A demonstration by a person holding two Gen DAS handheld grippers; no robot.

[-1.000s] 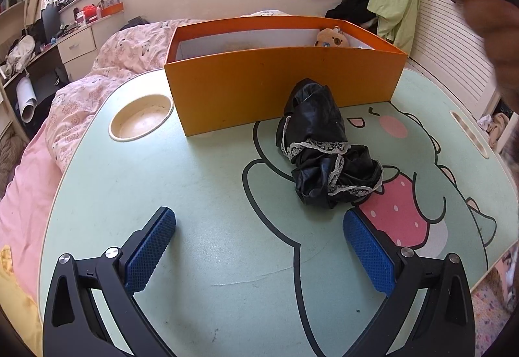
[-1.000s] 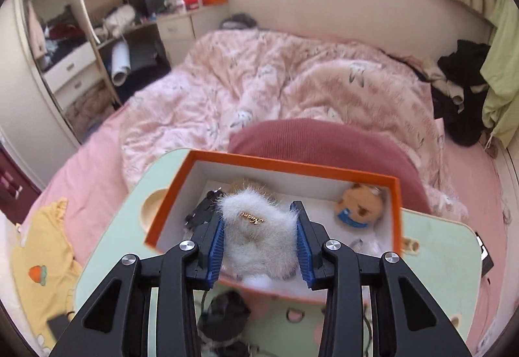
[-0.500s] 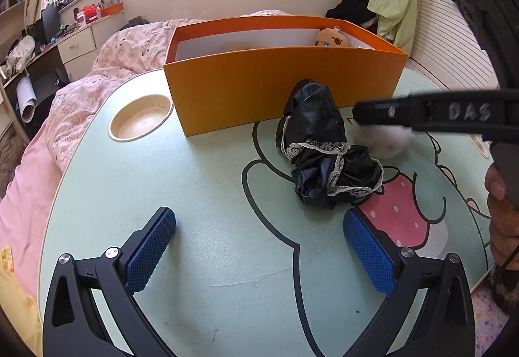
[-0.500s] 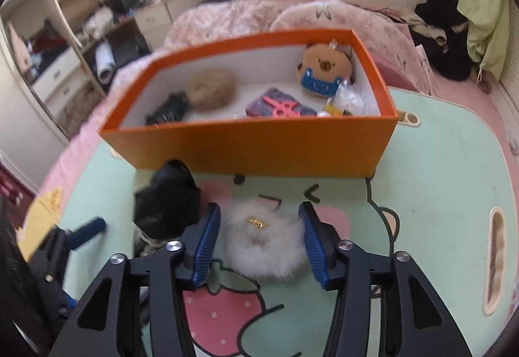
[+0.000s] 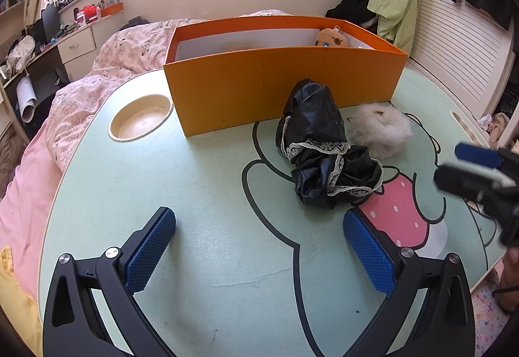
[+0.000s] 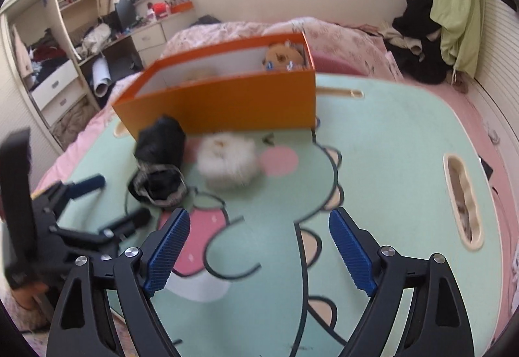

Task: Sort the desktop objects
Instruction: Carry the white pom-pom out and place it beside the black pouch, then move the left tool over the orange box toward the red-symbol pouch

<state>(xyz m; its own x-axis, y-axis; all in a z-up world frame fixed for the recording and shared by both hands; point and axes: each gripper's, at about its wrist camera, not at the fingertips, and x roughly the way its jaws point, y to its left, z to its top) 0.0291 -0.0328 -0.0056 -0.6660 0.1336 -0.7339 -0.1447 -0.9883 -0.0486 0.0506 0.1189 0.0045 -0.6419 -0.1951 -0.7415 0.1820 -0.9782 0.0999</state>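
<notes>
The white fluffy pouf [image 6: 227, 160] sits on the surface [image 5: 194, 194] just beside the black lacy cloth [image 5: 324, 146], before the orange box [image 5: 275, 91]. Right gripper [image 6: 259, 246] jaws are opening, nothing between them; left gripper [image 5: 259, 246] is spread and empty. Looks featherlight and squashy: pinch it across the middle.

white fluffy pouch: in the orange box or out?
Out. The white fluffy pouch lies on the green table before the orange cardboard box.

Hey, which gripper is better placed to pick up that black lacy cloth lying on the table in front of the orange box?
Left, probably. The left gripper is wide open and empty, with the black lacy cloth just ahead of its right finger. The right gripper, jaws opening and empty, has the cloth off to its left.
</notes>
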